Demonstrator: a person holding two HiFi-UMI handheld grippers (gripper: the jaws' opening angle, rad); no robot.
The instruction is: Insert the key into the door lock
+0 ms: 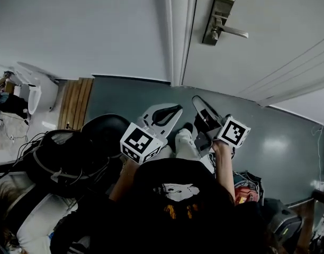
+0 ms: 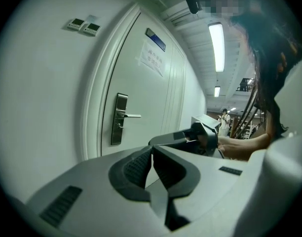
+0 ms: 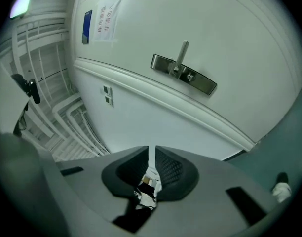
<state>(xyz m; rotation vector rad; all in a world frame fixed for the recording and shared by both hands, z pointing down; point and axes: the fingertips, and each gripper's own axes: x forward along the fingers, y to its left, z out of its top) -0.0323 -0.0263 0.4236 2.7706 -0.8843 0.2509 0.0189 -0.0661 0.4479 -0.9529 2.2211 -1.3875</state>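
The white door (image 1: pixel 257 41) is shut, and its metal lock plate with lever handle (image 1: pixel 219 21) sits high on it, well beyond both grippers. That lock (image 2: pixel 119 118) is at mid-left in the left gripper view, and the lock (image 3: pixel 183 74) lies upper right in the right gripper view. My left gripper (image 1: pixel 178 110) is held low; in its own view this gripper (image 2: pixel 152 151) is shut on nothing. My right gripper (image 1: pixel 196 99) is beside it, jaws nearly together (image 3: pixel 152 154). A small white and dark thing (image 3: pixel 146 191), apparently the key with its tag, is pinched low between them; no blade shows.
Black bags and cables (image 1: pixel 72 157) are piled on the floor to my left, beside a wooden panel (image 1: pixel 77 102). The door frame (image 1: pixel 178 36) runs left of the lock. Papers (image 2: pixel 152 58) are stuck on the door. More gear (image 1: pixel 246 192) lies at my right.
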